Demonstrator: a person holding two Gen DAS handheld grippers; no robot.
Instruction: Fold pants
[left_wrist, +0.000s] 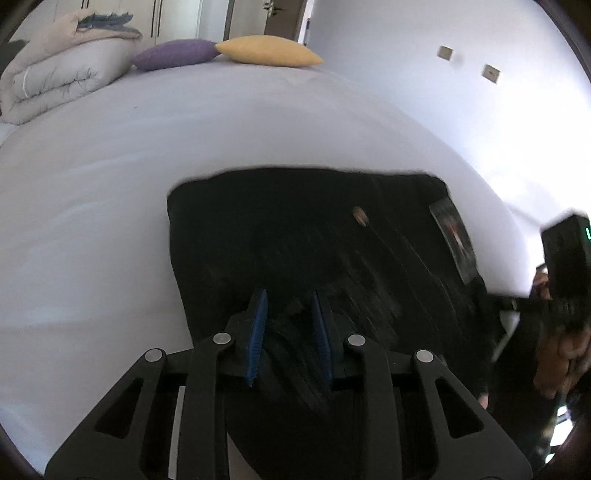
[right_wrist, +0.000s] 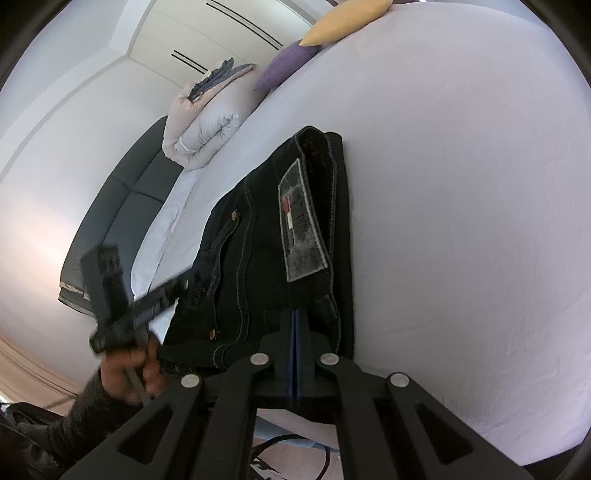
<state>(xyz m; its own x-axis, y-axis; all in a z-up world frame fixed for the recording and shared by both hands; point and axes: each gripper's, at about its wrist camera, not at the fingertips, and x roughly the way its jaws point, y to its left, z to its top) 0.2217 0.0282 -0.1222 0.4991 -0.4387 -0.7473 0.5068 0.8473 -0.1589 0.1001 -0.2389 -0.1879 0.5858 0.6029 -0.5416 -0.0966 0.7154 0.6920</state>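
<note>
Black jeans (left_wrist: 295, 229) lie folded on the white bed sheet (left_wrist: 110, 166), with a grey label patch (left_wrist: 454, 236) near their right edge. My left gripper (left_wrist: 288, 295) sits over their near end, and dark cloth is bunched up between its blue pads (left_wrist: 258, 332), which close on it. In the right wrist view the jeans (right_wrist: 258, 258) show the patch (right_wrist: 301, 229) and copper rivets. My right gripper (right_wrist: 295, 312) is shut, pads together, with its tips at the waistband. Whether any cloth is pinched there I cannot tell. The person's hand (right_wrist: 125, 373) holds the blurred left gripper.
A folded duvet (left_wrist: 55, 74), a purple cushion (left_wrist: 173, 53) and a yellow cushion (left_wrist: 266, 50) lie at the far end of the bed. A dark padded headboard (right_wrist: 122, 206) runs along one side. Cables (right_wrist: 277, 450) lie on the floor below the near edge.
</note>
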